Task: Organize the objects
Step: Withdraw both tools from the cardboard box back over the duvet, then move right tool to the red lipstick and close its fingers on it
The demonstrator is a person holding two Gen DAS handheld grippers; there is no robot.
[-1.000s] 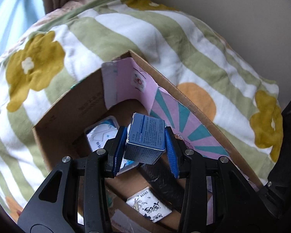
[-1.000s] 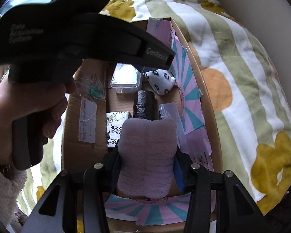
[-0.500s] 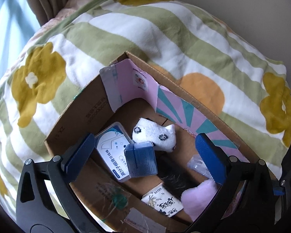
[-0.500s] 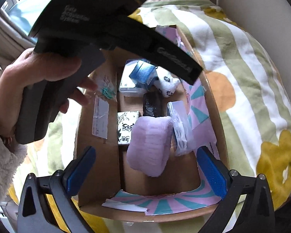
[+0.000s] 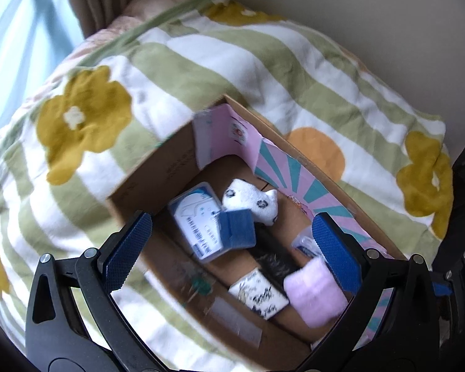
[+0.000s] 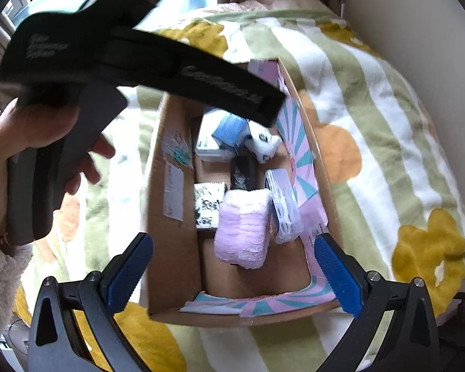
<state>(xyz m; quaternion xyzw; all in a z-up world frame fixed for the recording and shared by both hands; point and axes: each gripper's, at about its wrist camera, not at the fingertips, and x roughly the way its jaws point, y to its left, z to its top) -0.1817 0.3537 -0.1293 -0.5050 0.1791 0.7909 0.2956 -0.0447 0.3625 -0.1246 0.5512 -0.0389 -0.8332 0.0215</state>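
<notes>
An open cardboard box lies on the bed. In it are a small blue box leaning on a white plastic case, a white panda plush, a black bag, a patterned tissue pack, a clear packet and a pink fluffy cloth. My left gripper is open and empty above the box. My right gripper is open and empty above the box's near end.
A green-striped quilt with yellow flowers covers the bed. A wall runs along the right; a curtain and window are at the left. The left gripper's black body and the hand holding it fill the right wrist view's upper left.
The left gripper opened and dropped the blue box into the cardboard box. The right gripper opened and left the pink cloth in the box. Both grippers pulled up and back.
</notes>
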